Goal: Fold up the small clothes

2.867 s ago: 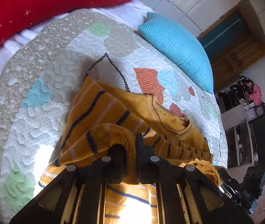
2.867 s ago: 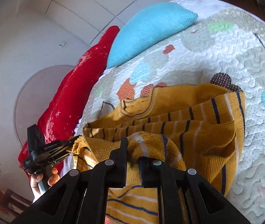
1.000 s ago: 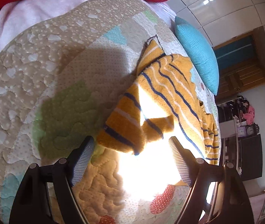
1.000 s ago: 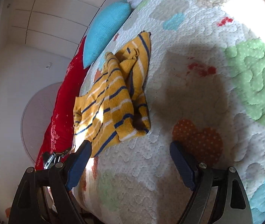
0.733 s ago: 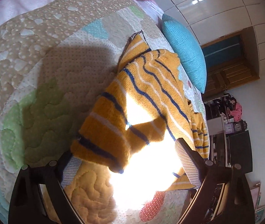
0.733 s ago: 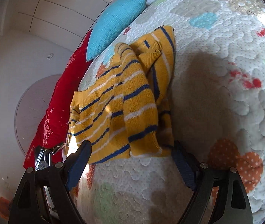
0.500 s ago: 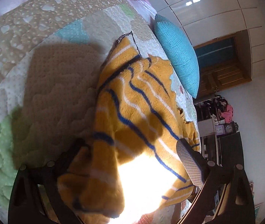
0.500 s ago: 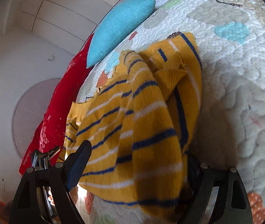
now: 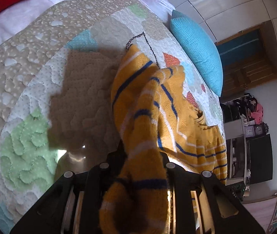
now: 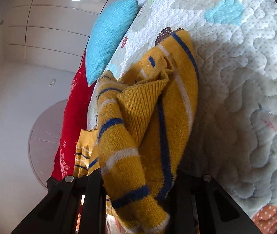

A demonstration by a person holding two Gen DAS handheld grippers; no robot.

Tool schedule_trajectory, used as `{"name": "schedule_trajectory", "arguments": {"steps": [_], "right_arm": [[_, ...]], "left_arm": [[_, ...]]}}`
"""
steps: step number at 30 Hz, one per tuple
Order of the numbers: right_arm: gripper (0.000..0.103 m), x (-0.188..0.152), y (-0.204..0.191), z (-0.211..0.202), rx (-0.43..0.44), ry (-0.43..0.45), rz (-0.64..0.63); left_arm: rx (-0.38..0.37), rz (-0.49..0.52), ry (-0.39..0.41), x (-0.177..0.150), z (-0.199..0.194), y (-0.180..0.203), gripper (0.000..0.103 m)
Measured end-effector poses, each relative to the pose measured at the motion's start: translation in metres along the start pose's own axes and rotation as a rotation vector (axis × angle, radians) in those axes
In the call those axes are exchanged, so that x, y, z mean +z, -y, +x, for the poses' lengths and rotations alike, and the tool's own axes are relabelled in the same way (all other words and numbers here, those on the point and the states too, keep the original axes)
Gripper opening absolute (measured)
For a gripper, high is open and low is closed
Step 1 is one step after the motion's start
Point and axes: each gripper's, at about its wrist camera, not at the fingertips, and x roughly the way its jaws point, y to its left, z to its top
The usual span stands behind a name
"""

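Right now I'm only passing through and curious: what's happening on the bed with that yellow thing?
A person is folding a small mustard-yellow striped sweater on a quilted bedspread, using two handheld grippers. The left gripper and the right gripper have each closed on an edge of it, with knit bunched between the jaws. The rest of it lies on the quilt, near a blue pillow.

Two fisheye views, each looking forward along a handheld tool, very close over a bed. The left wrist view faces across the quilt [image 9: 41,89] toward a blue pillow [image 9: 196,54] and a wooden door [image 9: 249,62] on the right. The right wrist view faces the same blue pillow [image 10: 111,44] on its left. Both share the striped yellow sweater [image 9: 157,105] [image 10: 154,105] filling the near foreground.
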Motion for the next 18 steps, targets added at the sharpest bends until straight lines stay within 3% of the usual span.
{"name": "schedule_trajectory", "arguments": {"steps": [7,11,13,15,16,18], "right_arm": [[0.024,-0.029,0.005,-0.045,0.021,-0.022,-0.035],[0.028,-0.053,0.020,-0.062,-0.049,-0.036,-0.083],[0.035,-0.058,0.031,-0.070,-0.101,-0.022,-0.078],[0.042,-0.059,0.039,-0.087,-0.086,0.009,-0.058],[0.052,-0.059,0.039,-0.099,-0.096,0.038,-0.053],[0.055,-0.055,0.029,-0.128,-0.125,0.126,-0.093]], "left_arm": [[0.003,0.053,-0.016,-0.051,-0.028,0.003,0.021],[0.025,0.046,-0.036,-0.080,-0.028,-0.014,0.025],[0.066,0.031,-0.027,-0.088,-0.033,-0.025,0.030],[0.077,0.025,-0.009,-0.094,-0.046,-0.033,0.043],[0.088,0.034,0.007,-0.096,-0.055,-0.034,0.047],[0.146,0.086,0.067,-0.101,-0.077,-0.031,0.055]]}}
